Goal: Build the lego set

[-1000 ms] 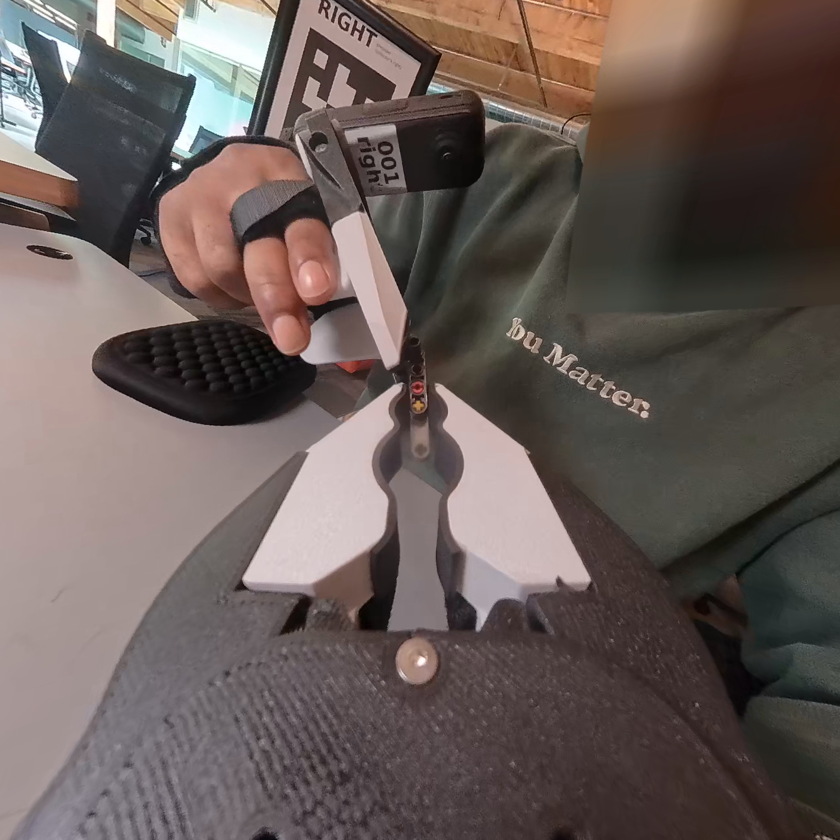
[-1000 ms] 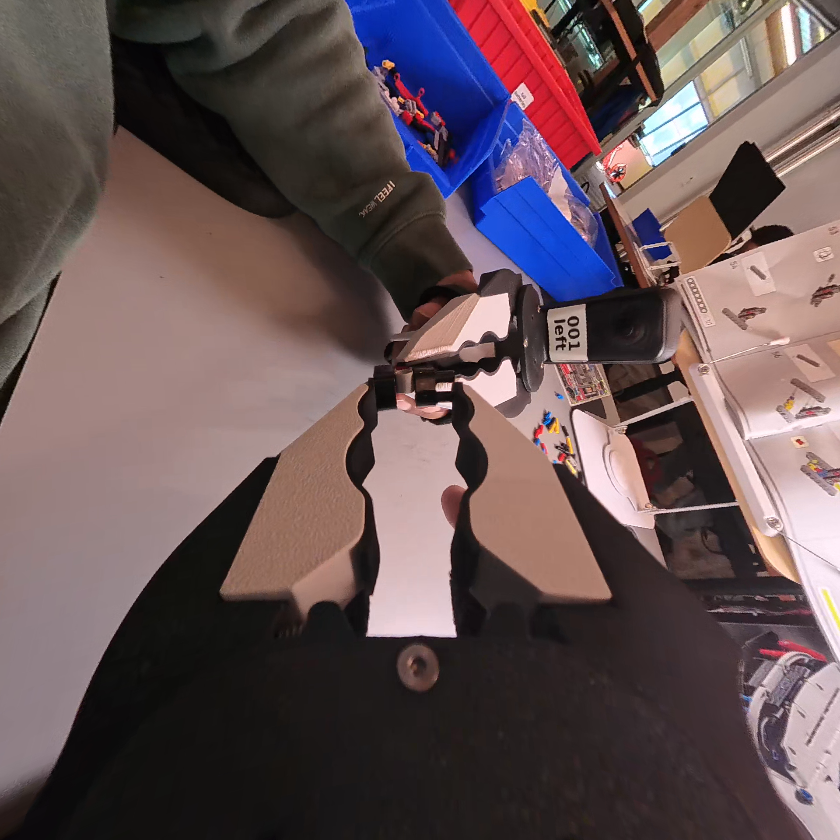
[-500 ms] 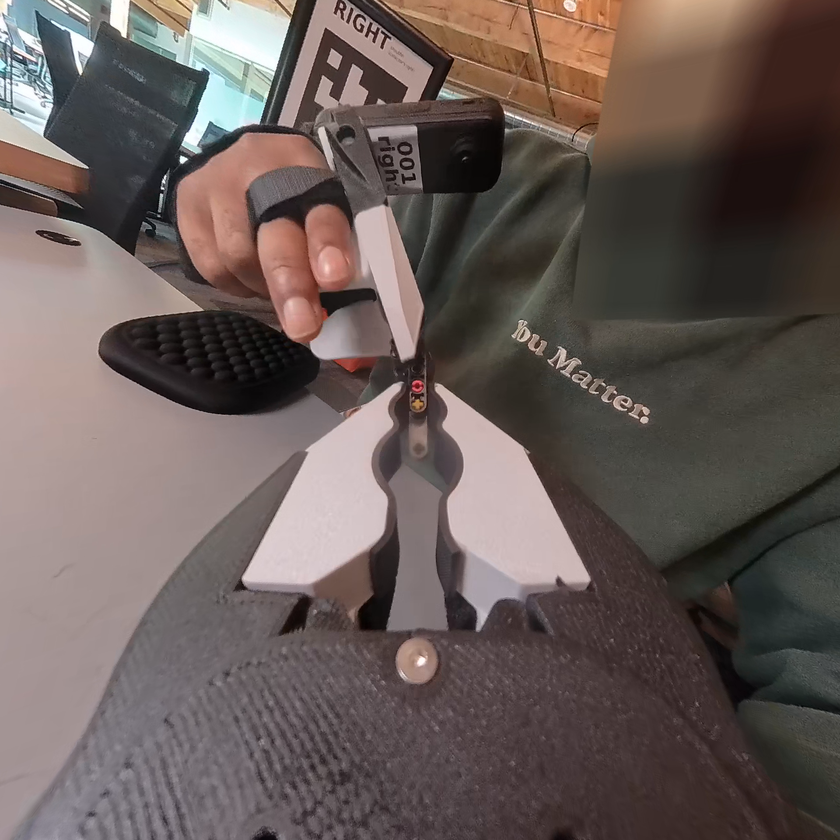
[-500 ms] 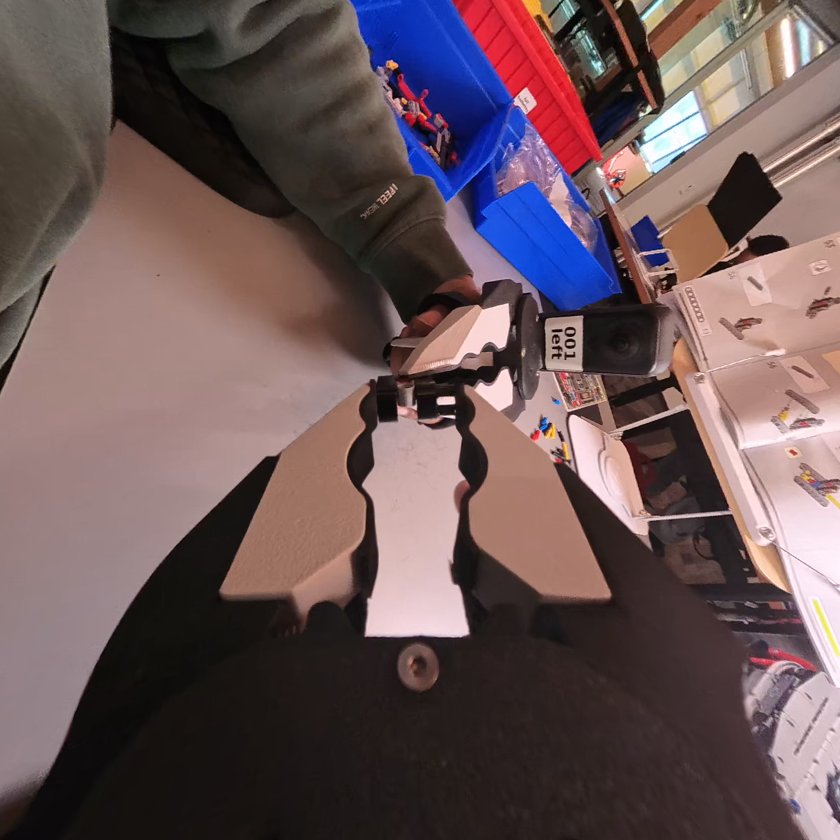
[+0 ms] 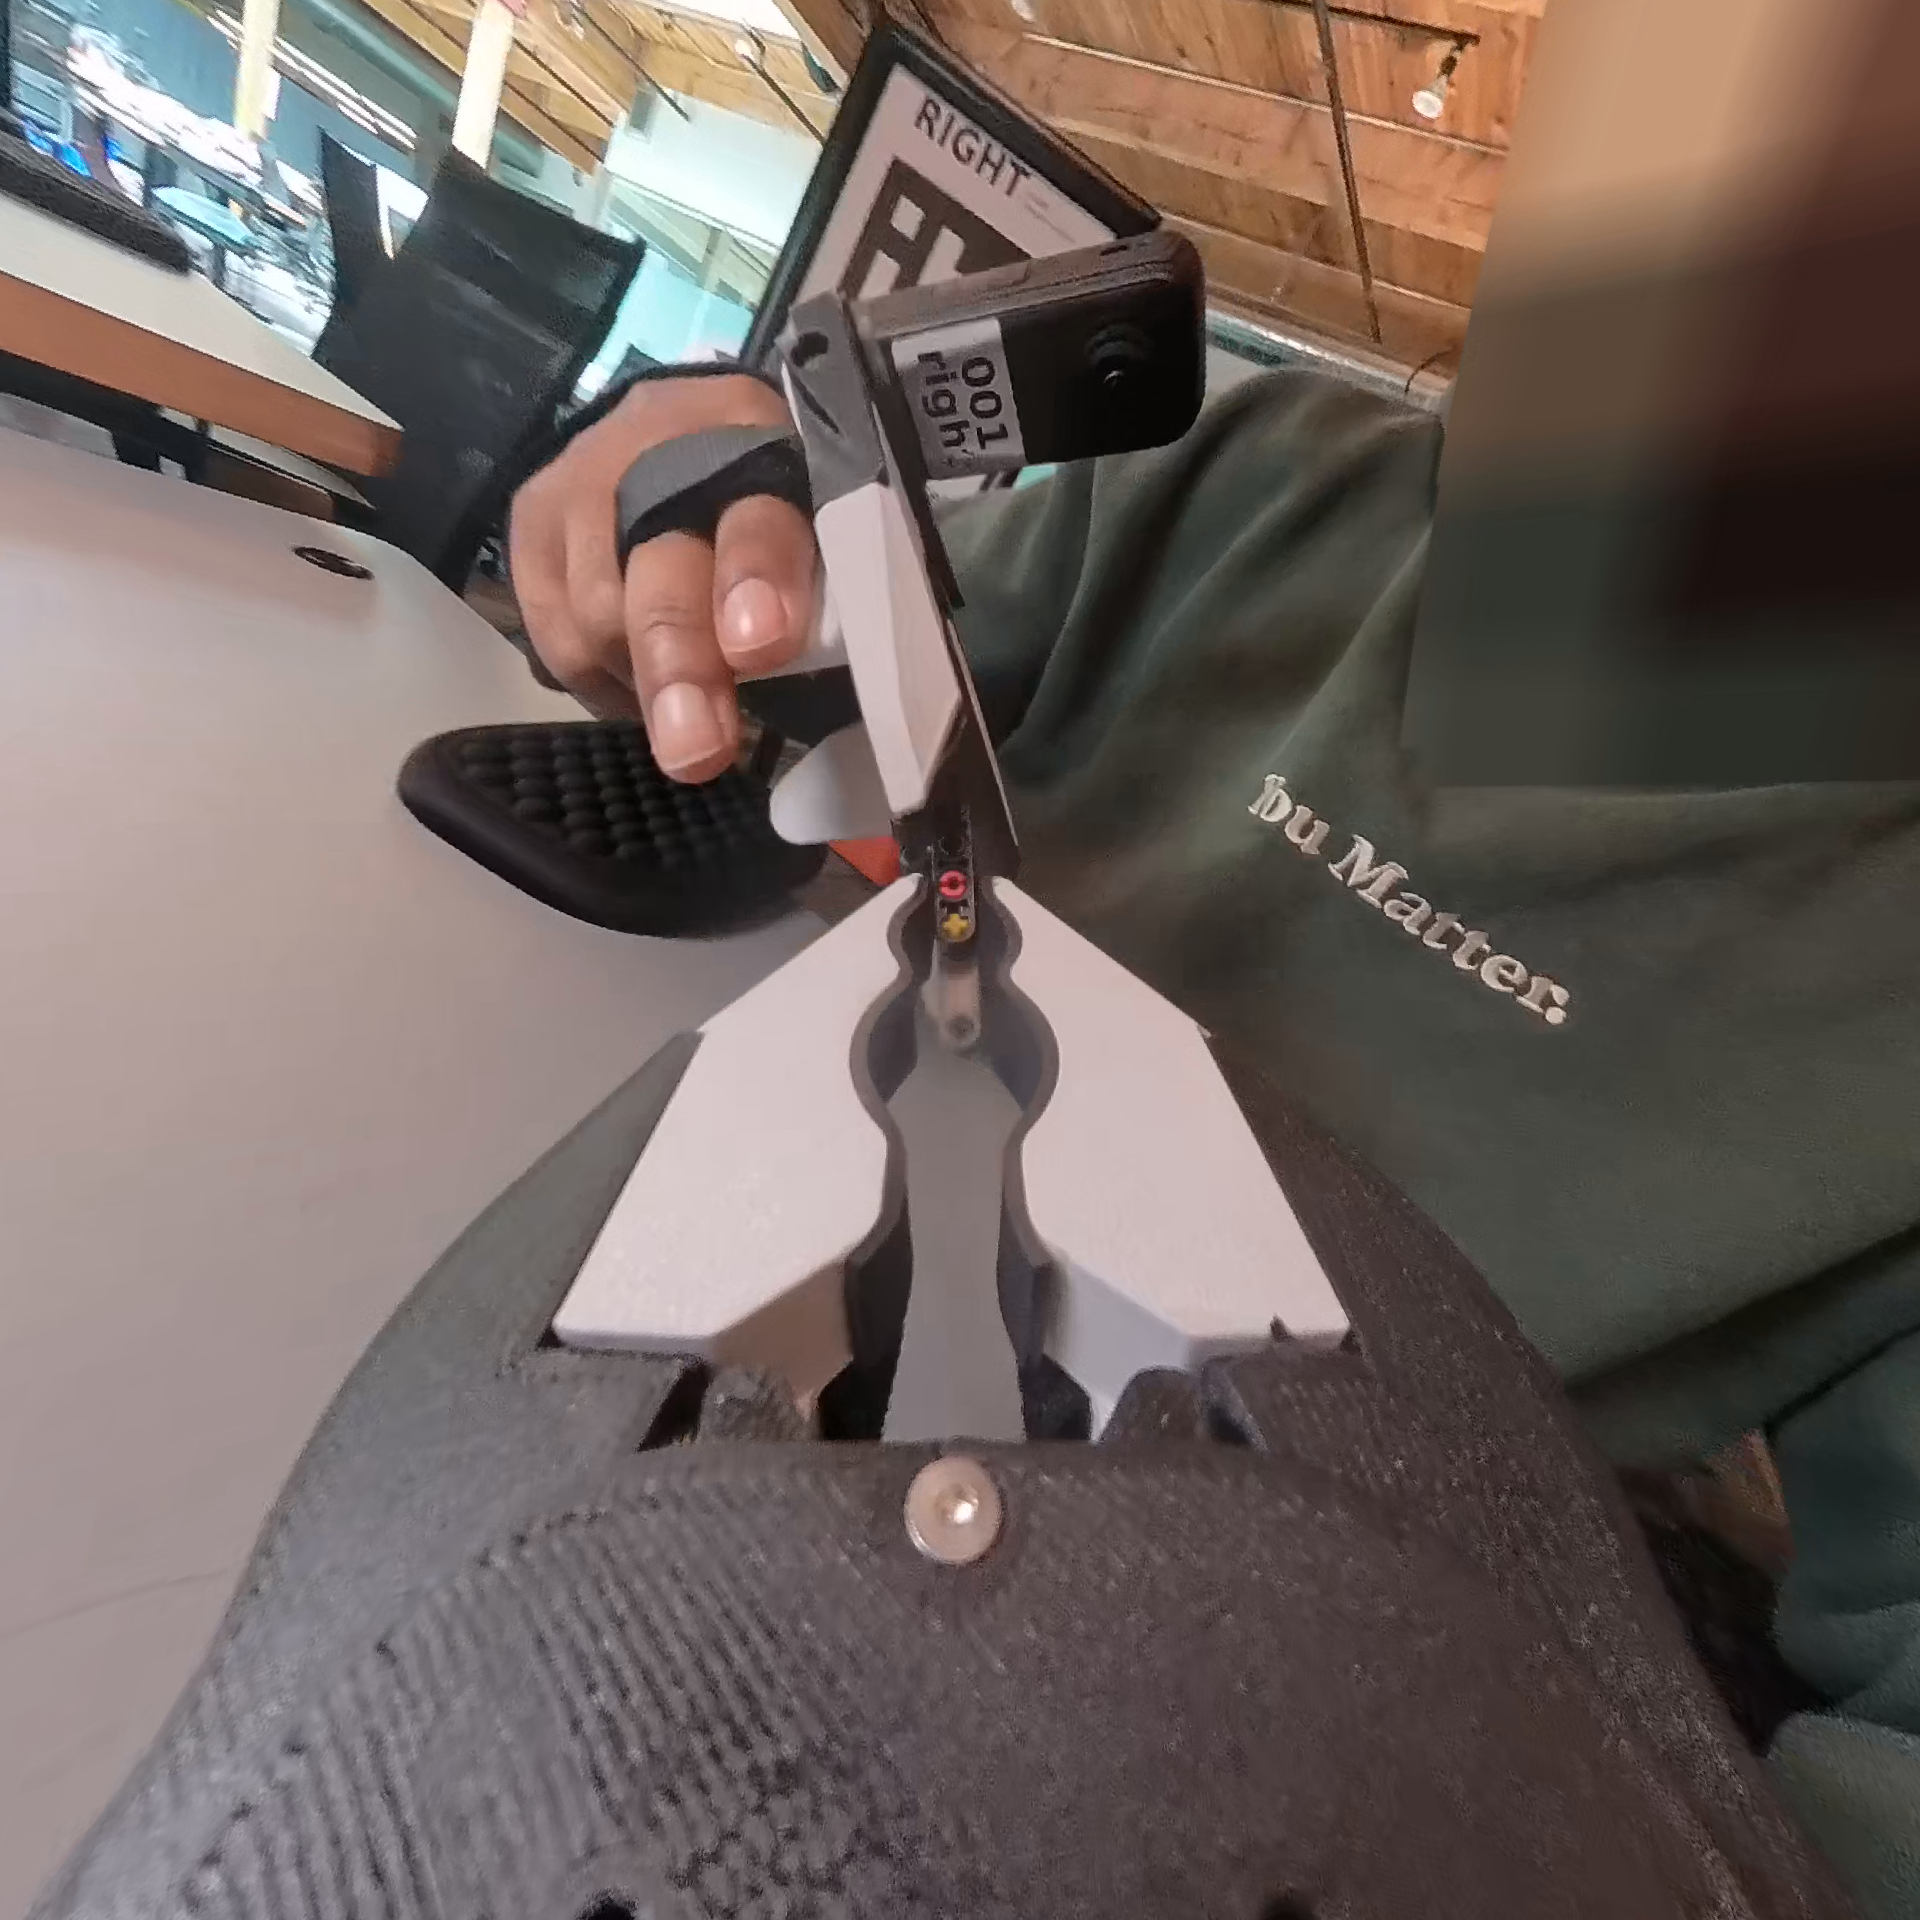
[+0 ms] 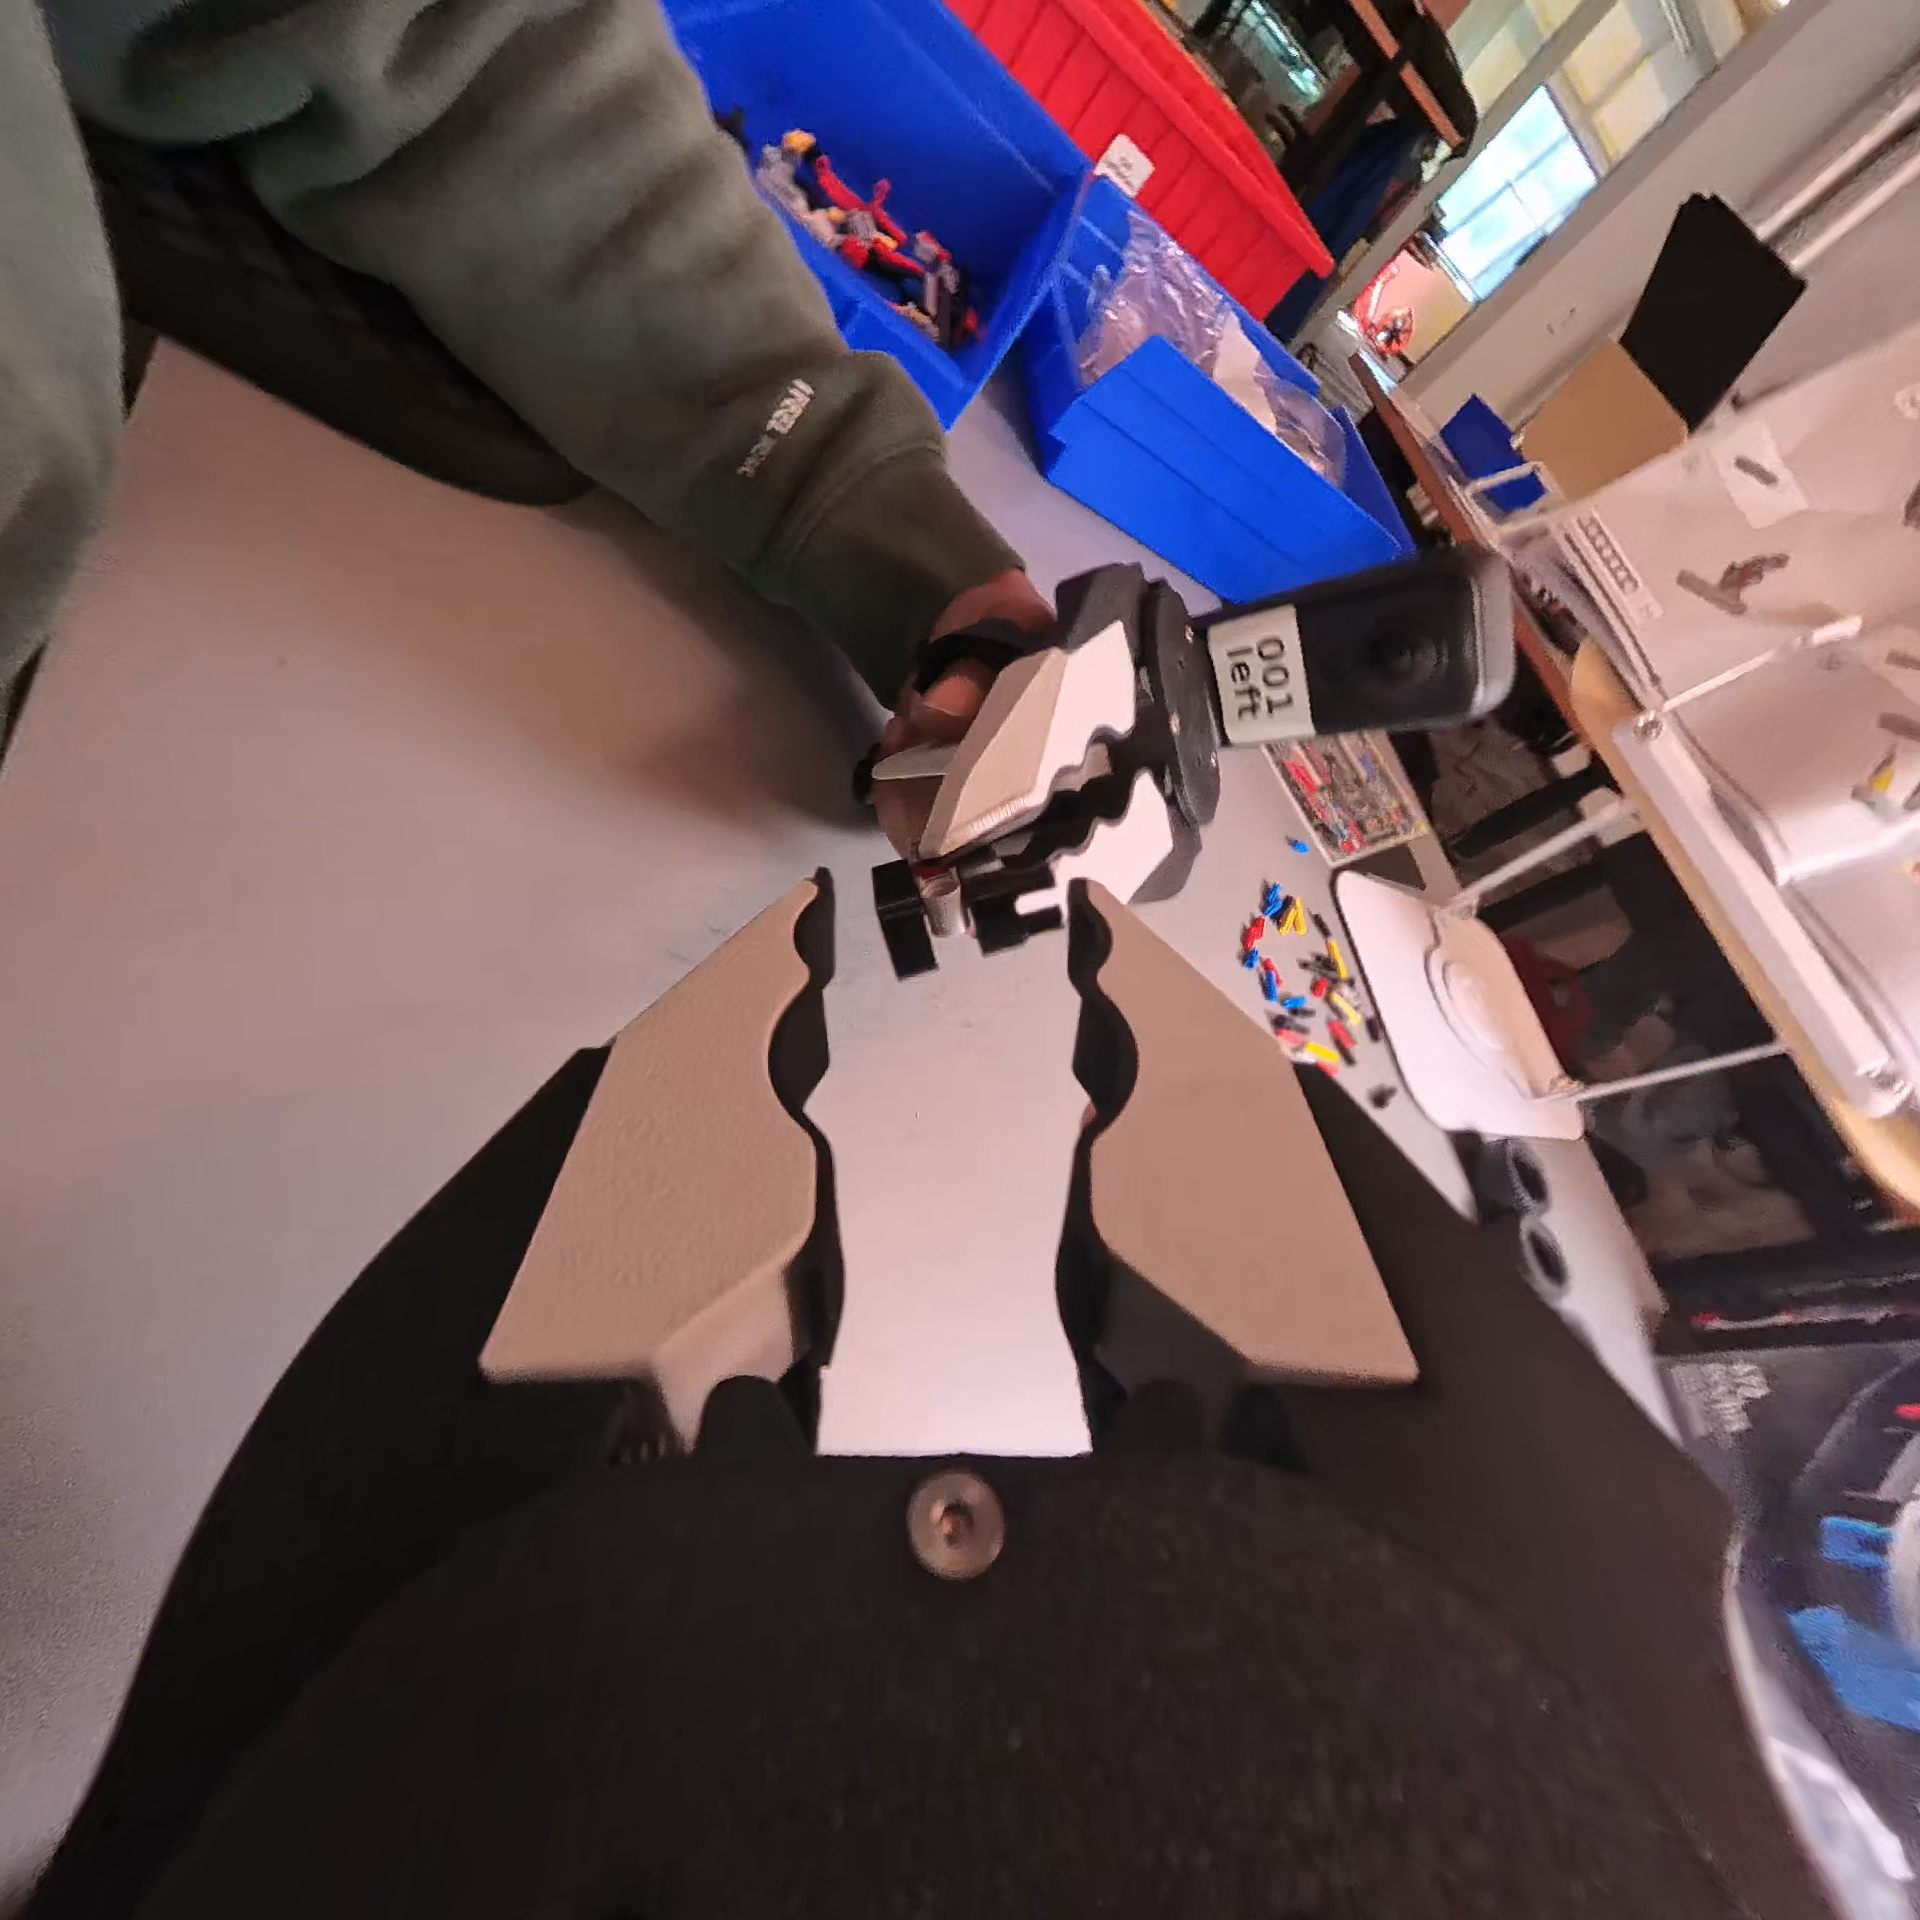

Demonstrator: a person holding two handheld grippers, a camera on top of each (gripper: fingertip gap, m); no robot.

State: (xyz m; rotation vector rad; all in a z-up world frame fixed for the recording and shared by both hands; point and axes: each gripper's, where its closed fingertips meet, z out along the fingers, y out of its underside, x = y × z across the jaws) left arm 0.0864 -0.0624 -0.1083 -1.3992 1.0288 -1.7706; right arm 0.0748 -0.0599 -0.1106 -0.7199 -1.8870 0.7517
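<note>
Black brick assembly [image 6: 961, 914] pinched in left tool [image 5: 954, 914], between wide-open right tool [image 6: 948, 902] tips

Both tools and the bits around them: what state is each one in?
Left tool: shut on a small black brick assembly, held above the table.
Right tool: open, fingers apart either side of the assembly, not touching.
Loose coloured pieces: scattered on the table.
Blue bin: open, with parts inside.

Black studded pad [image 5: 613, 821], blue bins [image 6: 1195, 457], green sleeve [image 6: 582, 270]
</note>
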